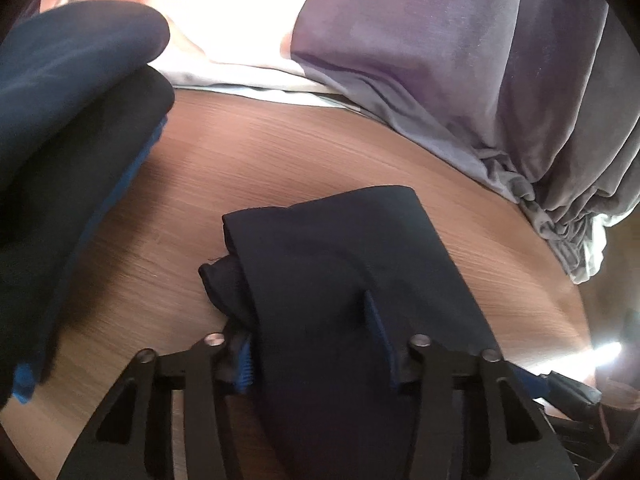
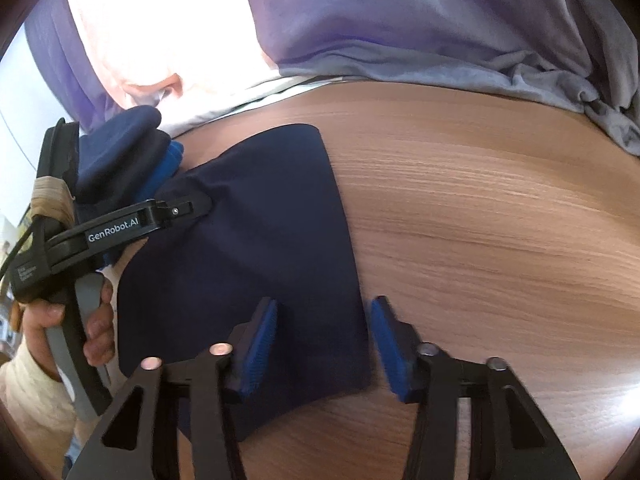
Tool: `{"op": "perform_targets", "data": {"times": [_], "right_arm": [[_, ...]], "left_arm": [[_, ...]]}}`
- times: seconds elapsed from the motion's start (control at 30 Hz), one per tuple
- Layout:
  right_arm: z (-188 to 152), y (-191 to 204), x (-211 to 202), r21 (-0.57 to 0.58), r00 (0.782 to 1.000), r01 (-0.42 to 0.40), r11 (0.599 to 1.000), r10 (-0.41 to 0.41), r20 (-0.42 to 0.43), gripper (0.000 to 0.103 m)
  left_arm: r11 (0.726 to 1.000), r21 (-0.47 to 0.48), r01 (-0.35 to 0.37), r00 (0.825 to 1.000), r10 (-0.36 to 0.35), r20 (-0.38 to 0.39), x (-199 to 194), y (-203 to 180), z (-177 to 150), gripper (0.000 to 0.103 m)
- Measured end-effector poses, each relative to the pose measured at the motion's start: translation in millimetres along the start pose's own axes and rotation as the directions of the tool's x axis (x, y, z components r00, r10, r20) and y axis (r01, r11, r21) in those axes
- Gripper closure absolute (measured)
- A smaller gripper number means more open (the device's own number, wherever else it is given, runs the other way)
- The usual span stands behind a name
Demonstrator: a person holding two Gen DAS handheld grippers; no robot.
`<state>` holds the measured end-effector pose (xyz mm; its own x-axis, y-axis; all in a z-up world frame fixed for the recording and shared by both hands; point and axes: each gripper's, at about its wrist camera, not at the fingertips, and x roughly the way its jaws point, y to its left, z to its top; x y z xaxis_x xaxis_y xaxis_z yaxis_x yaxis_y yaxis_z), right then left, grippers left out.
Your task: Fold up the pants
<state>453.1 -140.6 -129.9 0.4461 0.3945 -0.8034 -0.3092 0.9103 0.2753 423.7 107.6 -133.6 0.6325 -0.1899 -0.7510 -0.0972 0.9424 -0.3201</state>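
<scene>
**Both tools wide over folded navy pants**

Left wrist view: the left tool [image 1: 316, 344] stands spread wide, its two black linkage arms well apart. The folded navy pants [image 1: 340, 280] run up between the fingers and drape over them, so only slivers of the ribbed blue pads [image 1: 244, 364] show at either side; the cloth lies loosely across, not pinched. The pants are smooth, matte, and folded to a blunt squared end on the wood-grain table [image 1: 280, 152]. At the left edge sits a stack of dark folded clothes [image 1: 72, 128], with a bright blue layer at the bottom. Behind hangs a crumpled lilac-grey curtain [image 1: 480, 60].

Right wrist view: the right tool [image 2: 324, 344] is likewise parted wide, astride the right edge of the pants [image 2: 248, 248]: one ribbed pad rests on the fabric, the other on bare table [image 2: 500, 220]. It grips nothing. The left tool [image 2: 188, 208], marked GenRobot.AI, presses its tip on the far left of the cloth, held by a hand [image 2: 80, 324].
</scene>
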Motion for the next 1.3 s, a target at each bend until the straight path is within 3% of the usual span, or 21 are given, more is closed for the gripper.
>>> {"op": "perform_targets", "data": {"times": [0.07,0.13,0.23,0.6,0.97,1.3], "right_arm": [[1.2,-0.3,1.1,-0.002,1.0,0.001,1.0,-0.001,-0.008,0.07],[2.0,-3.3,1.8,0.011,1.0,0.004,1.0,-0.004,-0.018,0.086],[4.8,-8.4,2.0,0.039,1.0,-0.006,0.999,0.007,-0.028,0.093],[8.1,1.4,-27.6,-0.004,0.999,0.031,0.999,-0.031,0.042,0.094],[0.8,10.2,-76.4,-0.027,0.99,0.05,0.998,-0.046,0.133,0.094],[-7.2,34.4,-134.0,-0.121,0.963,0.027,0.992,0.006,0.271,0.094]], "left_arm": [[1.0,-0.012,0.014,1.0,-0.014,-0.003,0.7,1.0,0.0,0.064],[1.0,-0.004,0.014,1.0,-0.014,0.005,0.2,0.3,0.4,0.068],[0.999,0.035,0.019,1.0,-0.02,0.021,-4.2,-4.8,1.2,0.08],[0.994,0.107,0.028,0.997,-0.035,0.063,-20.4,-26.6,1.9,0.087],[0.985,0.166,0.045,0.987,-0.07,0.147,-73.4,-52.4,0.1,0.088],[0.974,0.225,-0.029,0.95,-0.043,0.309,-157.2,-71.3,-7.3,0.088]]}}
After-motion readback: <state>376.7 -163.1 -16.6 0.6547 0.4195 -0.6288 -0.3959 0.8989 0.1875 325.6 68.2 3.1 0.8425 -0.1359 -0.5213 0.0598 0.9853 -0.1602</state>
